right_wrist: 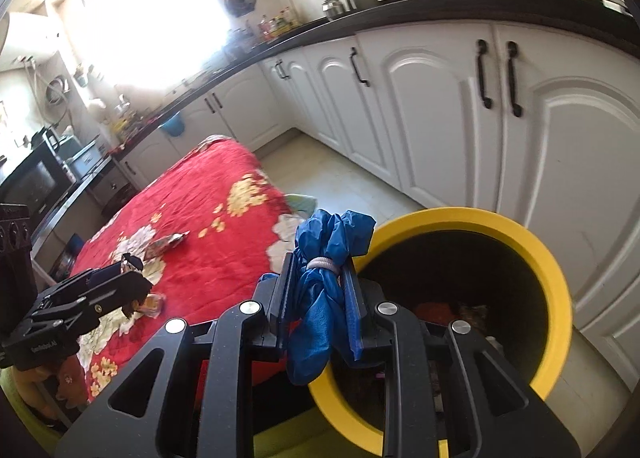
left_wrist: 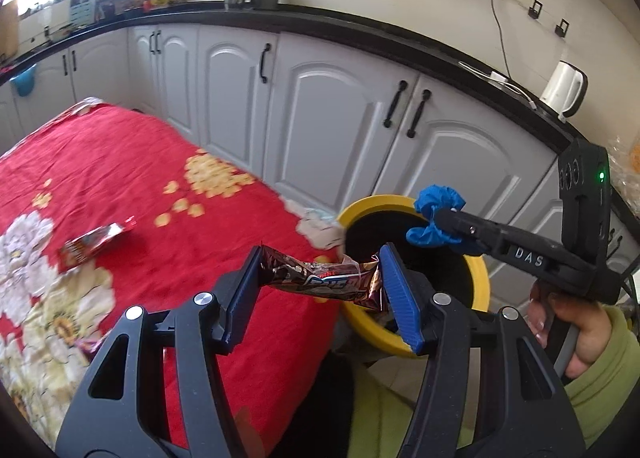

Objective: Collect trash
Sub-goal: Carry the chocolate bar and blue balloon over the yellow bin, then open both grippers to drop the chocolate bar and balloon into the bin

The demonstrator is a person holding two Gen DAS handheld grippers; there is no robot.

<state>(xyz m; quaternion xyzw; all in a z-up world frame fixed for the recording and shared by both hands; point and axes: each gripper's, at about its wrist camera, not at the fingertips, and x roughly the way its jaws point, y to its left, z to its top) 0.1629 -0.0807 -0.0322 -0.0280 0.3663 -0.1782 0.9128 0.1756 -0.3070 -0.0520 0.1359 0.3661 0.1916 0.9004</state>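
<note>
Trash check: left tongs (left_wrist: 320,282) pinch a crinkled brown snack wrapper (left_wrist: 324,278) at the yellow-rimmed black bin (left_wrist: 478,270), lower right; right tongs (right_wrist: 318,290) clamp a scrunched blue plastic glove (right_wrist: 320,278). Neither dropped yet, and 1 red foil wrapper (left_wrist: 94,244) waits on the red floral counter (left_wrist: 140,162).

L tongs (left_wrist: 320,282) spread wide, R tongs (right_wrist: 318,290) clamped narrow, both angled fwd.

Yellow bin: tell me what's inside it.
Inside the yellow bin, something reddish and other dark scraps lie at the bottom; the right gripper and shadow hide the rest.
</note>
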